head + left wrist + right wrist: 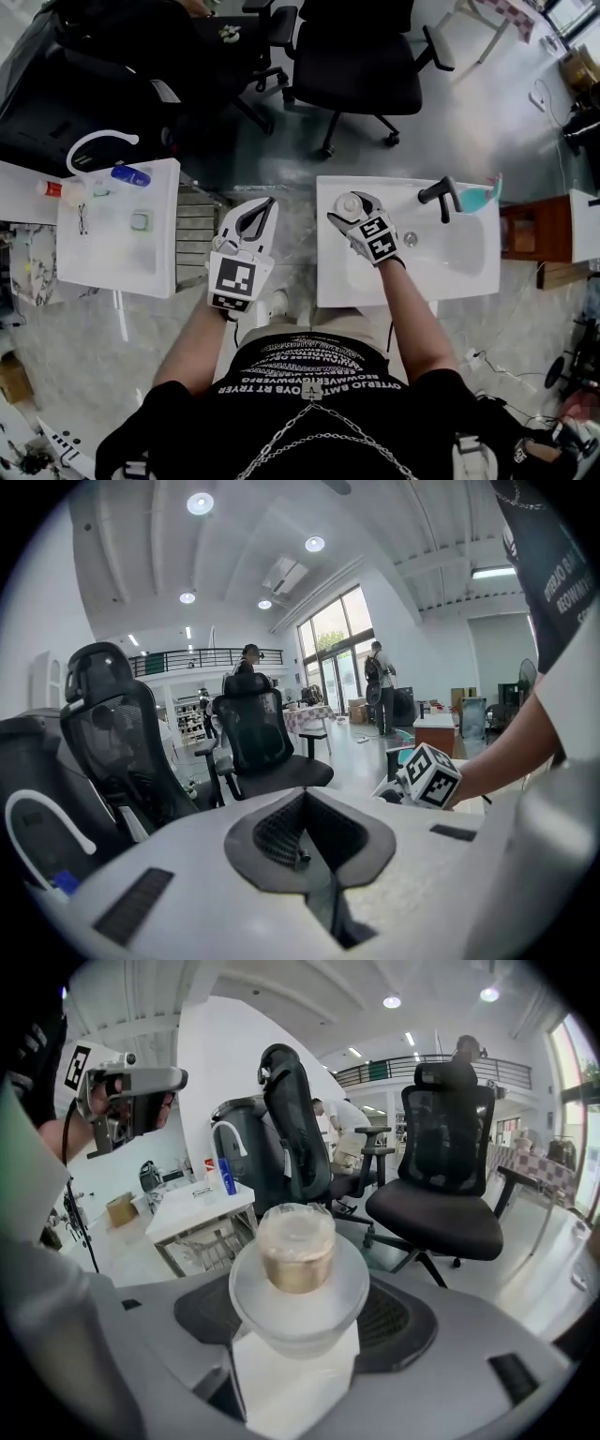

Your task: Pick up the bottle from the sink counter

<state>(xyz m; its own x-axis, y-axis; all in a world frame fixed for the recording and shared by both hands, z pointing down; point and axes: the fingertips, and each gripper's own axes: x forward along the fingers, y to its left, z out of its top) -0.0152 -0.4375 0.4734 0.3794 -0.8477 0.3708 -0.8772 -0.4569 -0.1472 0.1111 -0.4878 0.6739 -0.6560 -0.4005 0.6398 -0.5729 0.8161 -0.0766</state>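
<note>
Bottle point(298, 1269): pinched between the dark pads of the right gripper point(356, 208), at the far-left corner of the white sink tabletop point(469, 277); cannot tell whether it is lifted or resting. Body white, squarish, matte; shoulder a round translucent disc; cap a short clear cylinder, tan inside. Left gripper point(265, 211): jaws pressed together on nothing, ribbed dark pads, well apart from the bottle, beside the tabletop's left edge. Faucet point(441, 199): black, curved.

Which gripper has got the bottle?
The right gripper, over the white sink counter: its jaws clamp a white bottle with a golden cap. The left gripper is shut on nothing.
</note>
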